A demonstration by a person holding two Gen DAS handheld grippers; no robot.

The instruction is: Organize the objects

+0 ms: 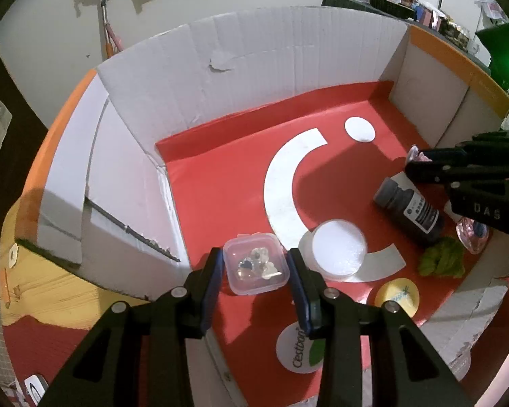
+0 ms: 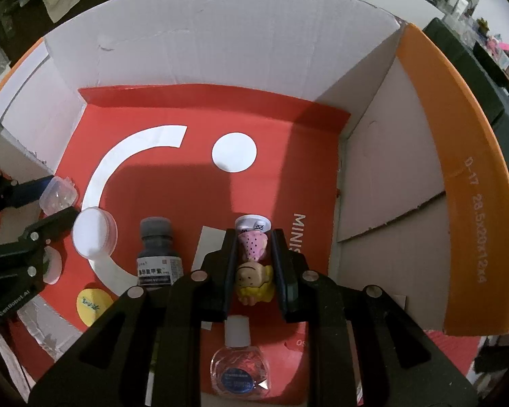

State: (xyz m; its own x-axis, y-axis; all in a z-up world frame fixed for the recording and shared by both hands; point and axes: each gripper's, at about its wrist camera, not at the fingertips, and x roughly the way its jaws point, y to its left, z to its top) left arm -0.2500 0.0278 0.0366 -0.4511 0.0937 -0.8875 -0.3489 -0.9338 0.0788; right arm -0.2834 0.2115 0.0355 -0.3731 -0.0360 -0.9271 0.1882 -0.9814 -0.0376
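A cardboard box with a red printed floor and white walls fills both views. On its floor, low and left of centre in the right wrist view, a dark bottle lies with its long axis running up the frame, grey cap toward the top. Beside it to the left sits a round white container.

The left gripper, at the lower centre of its view, has its jaws clamped on a small clear plastic case of trinkets. The right gripper has its jaws closed on a small figurine, long axis up the frame, pink dotted part toward the top. Below it lies a clear round bottle, white cap pointing up the frame.
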